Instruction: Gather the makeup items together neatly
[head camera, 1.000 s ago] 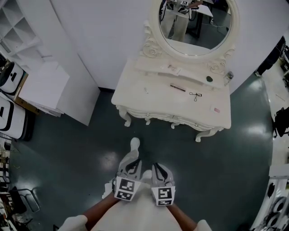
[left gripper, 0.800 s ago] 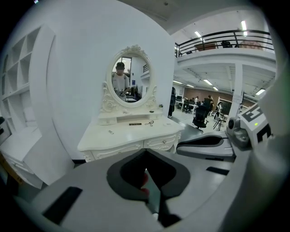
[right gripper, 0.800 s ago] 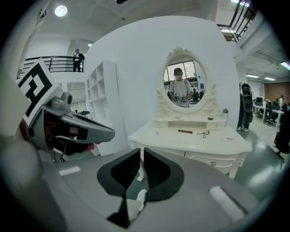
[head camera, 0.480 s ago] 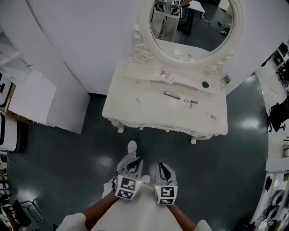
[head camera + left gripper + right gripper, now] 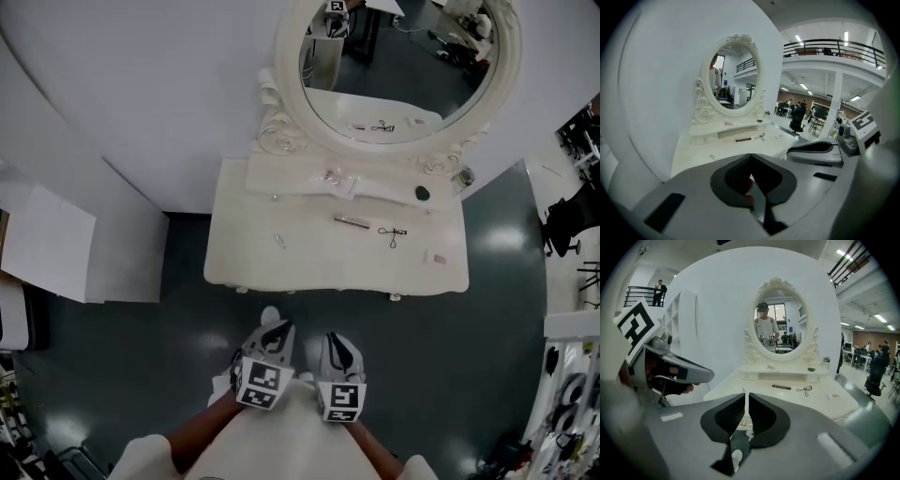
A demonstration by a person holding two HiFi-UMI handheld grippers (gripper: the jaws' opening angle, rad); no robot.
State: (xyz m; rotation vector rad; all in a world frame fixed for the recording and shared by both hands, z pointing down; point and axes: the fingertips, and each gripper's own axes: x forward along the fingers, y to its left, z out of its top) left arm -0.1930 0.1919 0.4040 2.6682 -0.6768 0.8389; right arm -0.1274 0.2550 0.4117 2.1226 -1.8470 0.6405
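Standing on the dark floor [image 5: 141,319] before a white dressing worktop [image 5: 246,258], with an oval mirror [image 5: 403,66] behind it at 12 o'clock. Holding the left tool [image 5: 277,330] and the right tool [image 5: 336,342] side by side at 6 o'clock of the head view, near each other and well apart from the worktop edge. Left tool with jaws closed together, nothing gripped between the pads. Same for the right tool: only a thin slit between its jaws, and nothing in it.

Makeup items spread over the worktop, not yet gathered:
- a long dark stick [image 5: 352,221] near the middle
- an eyelash curler [image 5: 392,232] just beside the stick, at 3 o'clock
- a small pink piece [image 5: 434,258] further out, toward 4 o'clock
- a small pale item [image 5: 279,241] alone at 9 o'clock

On the raised shelf [image 5: 291,178] under the mirror: a clear packet [image 5: 337,180], a dark round thing [image 5: 422,193] and a small jar [image 5: 461,177] at the 2 o'clock corner.

Judged as the approach step: no item touched, gathering not begun. Next move, probably: come close to the worktop, open one tool, and take one of the outlying items, for example the pale one or the pink one, to lay it next to the stick and the curler. Calls for a low, flat grasp, since thin items lying flat on a smooth surface are easy to push away instead of pinching.
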